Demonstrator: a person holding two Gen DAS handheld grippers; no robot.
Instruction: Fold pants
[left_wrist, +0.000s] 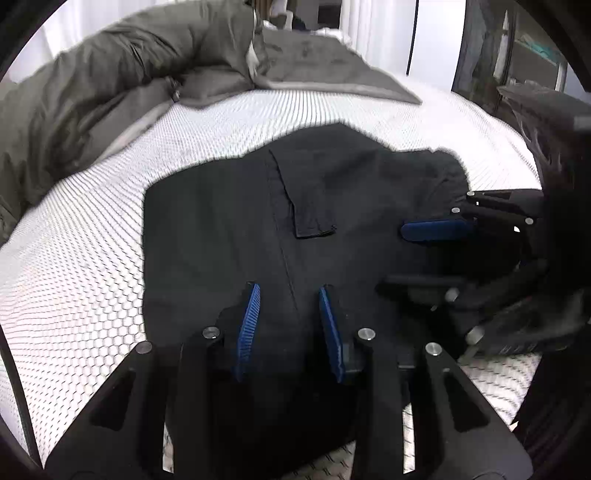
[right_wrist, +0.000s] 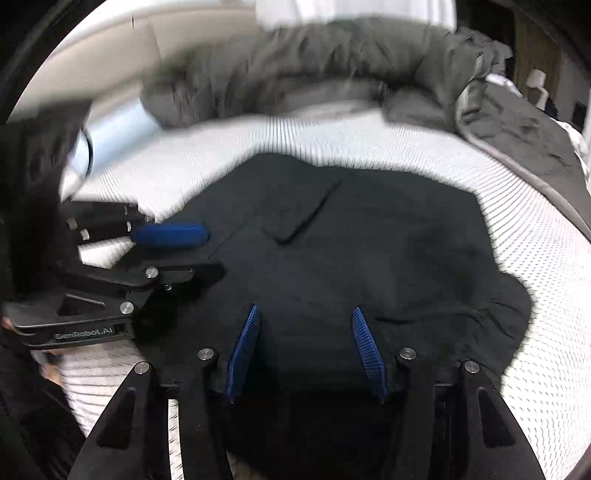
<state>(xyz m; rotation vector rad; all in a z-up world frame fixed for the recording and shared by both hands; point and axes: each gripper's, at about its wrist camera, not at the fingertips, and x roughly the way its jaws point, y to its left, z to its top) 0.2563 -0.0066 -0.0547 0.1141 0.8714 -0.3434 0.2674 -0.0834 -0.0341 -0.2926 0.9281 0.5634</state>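
We hover both tools, left (left_wrist: 290, 325) & right (right_wrist: 304, 349), fingers apart (gripping nothing), above pants (left_wrist: 258, 221) on bed (left_wrist: 92, 277); left nearer.

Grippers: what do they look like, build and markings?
Both match. The left gripper and right gripper are matte black linkage frames with silver pivot pins, triangular cutouts and ribbed blue finger pads. Seen from the right wrist view, the left body carries pale "GenRobot.AI" lettering. No cables visible.
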